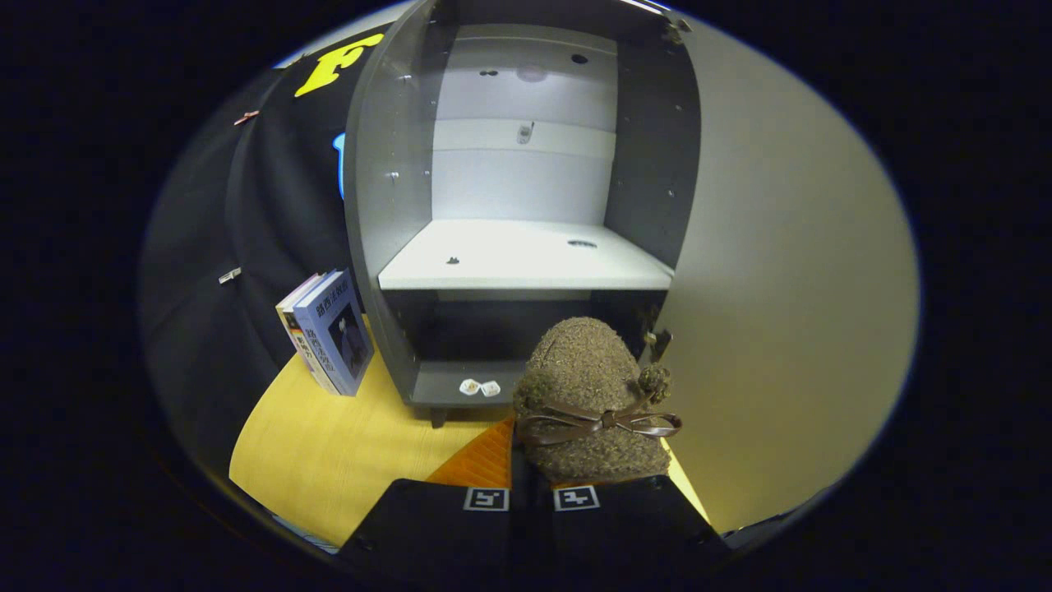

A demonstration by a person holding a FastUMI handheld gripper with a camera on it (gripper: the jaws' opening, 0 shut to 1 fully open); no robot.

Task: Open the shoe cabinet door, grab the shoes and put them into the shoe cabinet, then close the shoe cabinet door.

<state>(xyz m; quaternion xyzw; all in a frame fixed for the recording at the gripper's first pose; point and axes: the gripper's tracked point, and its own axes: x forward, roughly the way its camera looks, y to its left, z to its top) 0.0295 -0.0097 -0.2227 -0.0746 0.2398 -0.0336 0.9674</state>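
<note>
- Shoe [590, 403]: brown, fuzzy, with a dark ribbon bow [604, 422] across the top; sits directly ahead of the gripper [530, 481], toe pointing toward the shoe cabinet [526, 205], just in front of its lower compartment.
- Gripper: fingers close together at the shoe's heel; the contact is hidden, so cannot tell whether they are clamped on it.
- Shoe cabinet: dark grey carcass, door [789, 312] swung wide open to the right, pale inner face showing. White shelf [526, 255] at mid-height; lower compartment dark, two small white pieces [480, 387] on its floor.
- Worktop [345, 444]: yellow wood grain, with an orange ribbed patch [481, 460] beside the shoe.
- Two books [329, 333] stand upright left of the cabinet, against the black cloth wall [238, 271].
</note>
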